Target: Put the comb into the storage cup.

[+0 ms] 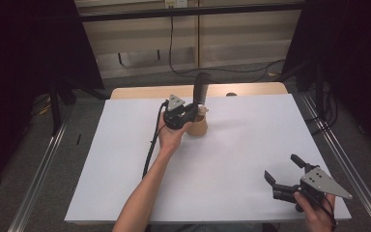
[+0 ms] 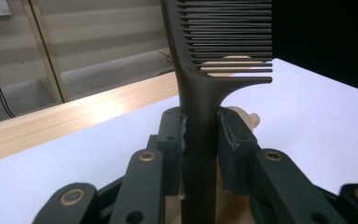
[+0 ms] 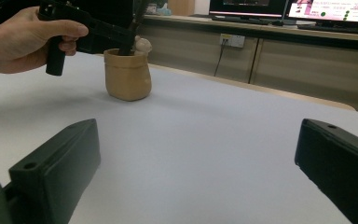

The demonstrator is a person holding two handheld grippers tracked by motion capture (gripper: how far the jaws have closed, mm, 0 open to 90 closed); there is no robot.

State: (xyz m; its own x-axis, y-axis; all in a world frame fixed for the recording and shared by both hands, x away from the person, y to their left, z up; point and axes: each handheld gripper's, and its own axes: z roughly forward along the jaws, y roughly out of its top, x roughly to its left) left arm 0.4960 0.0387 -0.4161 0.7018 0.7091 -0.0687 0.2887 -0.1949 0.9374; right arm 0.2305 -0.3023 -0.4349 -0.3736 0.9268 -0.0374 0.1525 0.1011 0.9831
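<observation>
Comb held upright over the holder

The left gripper [image 1: 193, 110] clamped the black comb [image 2: 200, 116] by its handle, long axis vertical, directly above the tan holder [image 1: 197, 126]; the right gripper [image 1: 284, 171] sat open, well apart.

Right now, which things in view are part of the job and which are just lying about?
In the job:
- comb, upright, clamped in the left gripper
- tan holder under the comb, with a pale knob sticking out of it

Not in the job:
- right gripper, open, idle at the near right of the table
- cable on the floor behind
- monitors on the counter
</observation>
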